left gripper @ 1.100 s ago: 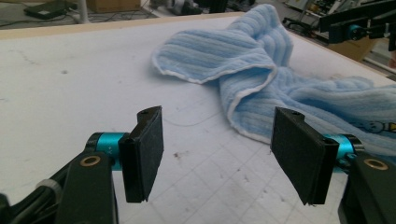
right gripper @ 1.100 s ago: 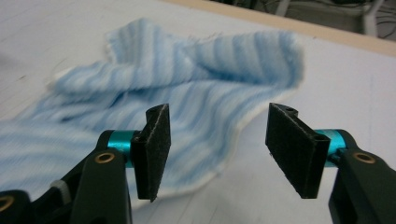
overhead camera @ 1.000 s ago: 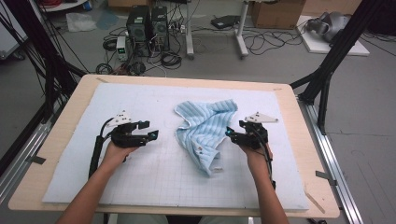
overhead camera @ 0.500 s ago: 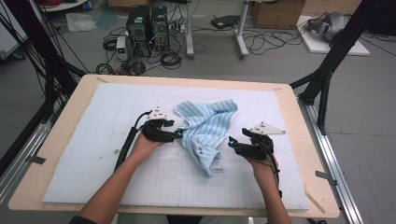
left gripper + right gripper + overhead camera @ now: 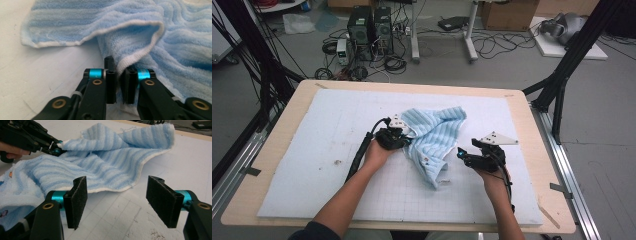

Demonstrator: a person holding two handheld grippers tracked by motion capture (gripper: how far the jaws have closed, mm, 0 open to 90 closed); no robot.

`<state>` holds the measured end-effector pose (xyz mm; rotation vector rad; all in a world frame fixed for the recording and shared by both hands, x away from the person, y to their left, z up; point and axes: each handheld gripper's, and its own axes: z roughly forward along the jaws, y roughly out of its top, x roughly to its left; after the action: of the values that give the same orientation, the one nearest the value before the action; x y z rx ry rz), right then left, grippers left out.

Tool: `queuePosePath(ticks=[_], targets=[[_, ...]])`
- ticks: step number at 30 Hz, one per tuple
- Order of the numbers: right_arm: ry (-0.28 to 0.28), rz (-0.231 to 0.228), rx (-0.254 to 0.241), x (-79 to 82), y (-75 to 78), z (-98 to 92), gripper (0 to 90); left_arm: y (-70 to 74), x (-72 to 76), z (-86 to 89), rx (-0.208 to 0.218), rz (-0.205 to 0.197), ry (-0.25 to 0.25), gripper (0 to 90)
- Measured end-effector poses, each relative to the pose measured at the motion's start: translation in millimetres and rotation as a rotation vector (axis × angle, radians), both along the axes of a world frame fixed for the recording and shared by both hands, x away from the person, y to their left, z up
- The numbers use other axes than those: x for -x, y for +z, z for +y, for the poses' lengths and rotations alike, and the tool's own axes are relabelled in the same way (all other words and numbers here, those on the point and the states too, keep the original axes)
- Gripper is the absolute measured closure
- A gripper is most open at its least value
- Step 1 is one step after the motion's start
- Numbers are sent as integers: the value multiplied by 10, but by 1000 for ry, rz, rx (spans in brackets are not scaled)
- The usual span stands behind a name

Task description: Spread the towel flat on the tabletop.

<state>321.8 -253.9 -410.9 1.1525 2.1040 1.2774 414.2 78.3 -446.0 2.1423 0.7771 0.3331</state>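
Left gripper view shows the left gripper (image 5: 120,86) with its fingers just closed on the white hem of the striped blue towel (image 5: 140,47); a fold of cloth sits pinched between them. Right gripper (image 5: 122,202) waits just beside the towel, fingers apart and holding nothing. Towel lies crumpled in the middle of the counter (image 5: 312,95); it looks light, soft and limp, so I judge the hems and corners the best places to take hold.
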Motion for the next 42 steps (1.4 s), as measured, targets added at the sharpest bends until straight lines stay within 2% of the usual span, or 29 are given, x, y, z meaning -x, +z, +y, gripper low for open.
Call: queuePosePath(ticks=[2, 3, 4, 5, 7, 8, 10, 15, 16, 17, 19, 23, 24, 25, 26, 27, 28, 29, 30, 31, 32, 33, 35, 37, 39, 42], targets=[[-4, 5, -2, 6, -7, 0, 330, 14, 0, 79, 30, 23, 13, 854], [-4, 5, -2, 6, -7, 0, 330, 14, 0, 79, 30, 23, 13, 854], [-2, 8, -2, 9, -10, -2, 330, 23, 3, 169, 68, 39, 16, 854], [-5, 11, -2, 15, -15, -5, 331, 29, 21, 276, 103, 31, 23, 854], [-6, 10, -1, 16, -22, -7, 331, 38, 58, 437, 146, 32, 34, 854], [-6, 14, 2, 18, -27, -5, 331, 38, 58, 437, 146, 32, 34, 854], [-5, 15, 3, 14, -36, 2, 331, 71, 116, 604, 181, 17, 52, 854], [5, 20, 4, 17, -40, 55, 332, 91, 196, 926, 223, 13, 86, 854], [7, 21, 6, 15, -42, 69, 332, 91, 196, 926, 223, 13, 86, 854], [12, 19, 11, 9, -48, 81, 332, 95, 221, 1036, 244, 1, 98, 854], [19, 27, 15, 6, -58, 111, 332, 107, 251, 1149, 253, -6, 108, 854], [37, 34, 12, -17, -80, 199, 332, 100, 306, 1200, 260, -21, 93, 849], [42, 39, 8, -29, -87, 235, 332, 95, 313, 1201, 262, -29, 95, 829], [47, 41, 5, -36, -92, 257, 332, 95, 313, 1201, 262, -29, 95, 743], [53, 43, 7, -45, -98, 299, 333, 83, 317, 1200, 268, -31, 154, 573], [59, 48, 7, -54, -103, 335, 334, 83, 317, 1200, 268, -31, 154, 464], [69, 49, 8, -62, -108, 373, 340, 89, 335, 1226, 278, -26, 164, 427], [69, 49, 8, -62, -108, 373, 340, 89, 335, 1226, 278, -26, 164, 425], [86, 58, 4, -80, -113, 465, 345, 107, 378, 1253, 293, -49, 164, 421], [93, 58, -1, -91, -116, 504, 347, 107, 378, 1253, 293, -49, 164, 414], [105, 60, -1, -110, -121, 578, 348, 128, 437, 1301, 313, -73, 160, 410], [110, 64, 2, -126, -126, 648, 362, 128, 437, 1301, 313, -73, 160, 408], [131, 75, 0, -162, -142, 773, 381, 124, 509, 1358, 335, -102, 160, 405], [170, 86, -4, -198, -162, 928, 391, 112, 540, 1397, 349, -116, 156, 397], [217, 81, 10, -219, -169, 1095, 408, 115, 550, 1420, 361, -123, 154, 388], [250, 94, 66, -264, -207, 1246, 440, 110, 558, 1437, 367, -123, 157, 379]])
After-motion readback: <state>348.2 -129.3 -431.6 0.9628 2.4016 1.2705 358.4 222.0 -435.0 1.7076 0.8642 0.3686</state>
